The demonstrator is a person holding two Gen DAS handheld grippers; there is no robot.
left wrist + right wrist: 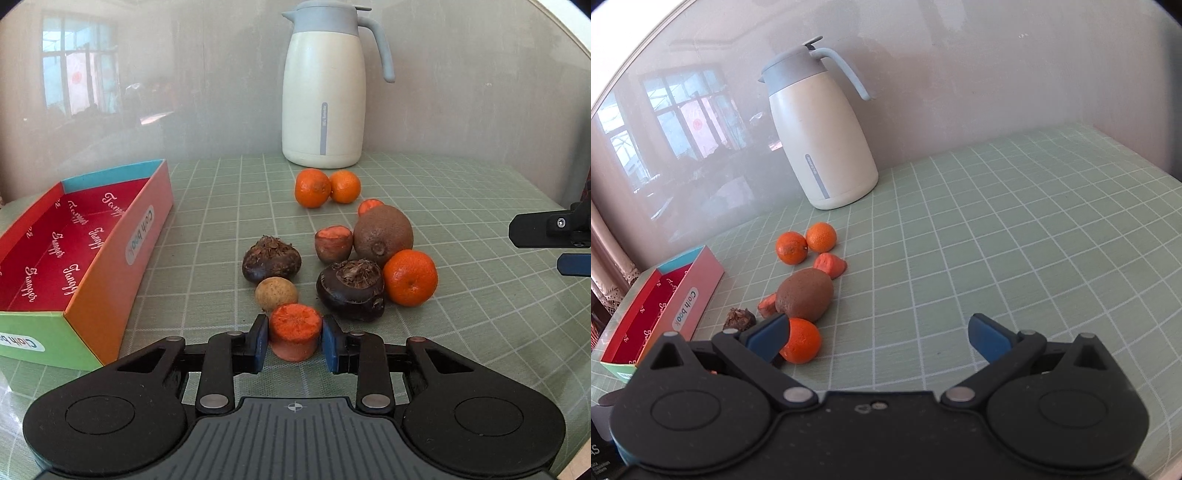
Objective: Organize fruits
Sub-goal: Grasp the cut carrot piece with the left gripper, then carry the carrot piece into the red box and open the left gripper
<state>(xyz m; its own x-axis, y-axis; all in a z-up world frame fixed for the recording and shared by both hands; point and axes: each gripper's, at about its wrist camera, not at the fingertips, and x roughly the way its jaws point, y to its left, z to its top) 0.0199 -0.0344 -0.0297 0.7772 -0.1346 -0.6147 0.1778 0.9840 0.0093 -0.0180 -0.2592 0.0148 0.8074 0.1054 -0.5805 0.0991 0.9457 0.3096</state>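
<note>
Left tool (pixel 294 341) is nearest to me, pads pinching the carrot chunk (pixel 294 332) from both sides; the chunk sits on the worktop (pixel 461 314) at the near edge of the fruit pile. Chunk stands upright, cut face up, so its short long axis runs roughly vertical; taper goes downward. I'd judge it light, stiff and a bit waxy on the skin, so the grip on the side walls below the cut face looks right; squeezing higher could let it pop out.

Right tool (pixel 877 338) is spread wide and holds nothing, hovering on the right of the pile near a tangerine (pixel 800 340).

Rest of the pile, just beyond: longan (pixel 276 293) touching the chunk's far-left side, two water chestnuts (pixel 271 258), kiwi (pixel 382 234) lying with its stem end toward me, more tangerines further out near the thermos jug (pixel 323 92).

Box (pixel 122 254) lies to the left, open, long axis running near to far, apparently empty. Probably the drop target.
</note>
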